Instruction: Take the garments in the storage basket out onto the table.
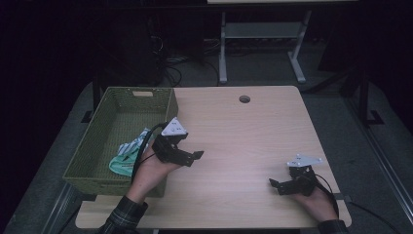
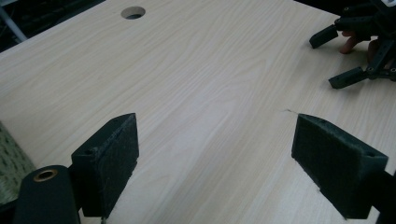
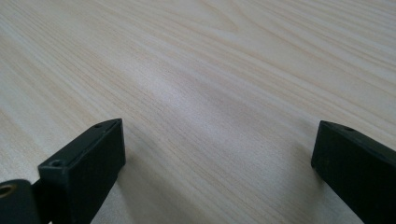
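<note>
My left gripper (image 1: 191,147) hovers just right of a green woven basket (image 1: 97,181), which stands on the left part of the wooden table (image 1: 243,131). In the left gripper view its jaws (image 2: 219,163) stand wide apart over bare wood with nothing between them. A crumpled white and mint-green item (image 1: 127,155) lies in the basket, partly hidden behind the left hand. My right gripper (image 1: 277,182) rests low near the table's front right, pointing left. It is open and empty over bare wood in its own view (image 3: 215,168), and also open at the far right of the left gripper view (image 2: 348,58).
A round cable hole (image 1: 244,99) is cut near the table's far edge. A corner of the basket (image 2: 8,163) shows at the lower left of the left gripper view. Beyond the table stand a metal desk frame (image 1: 260,34) and cables on a dark floor.
</note>
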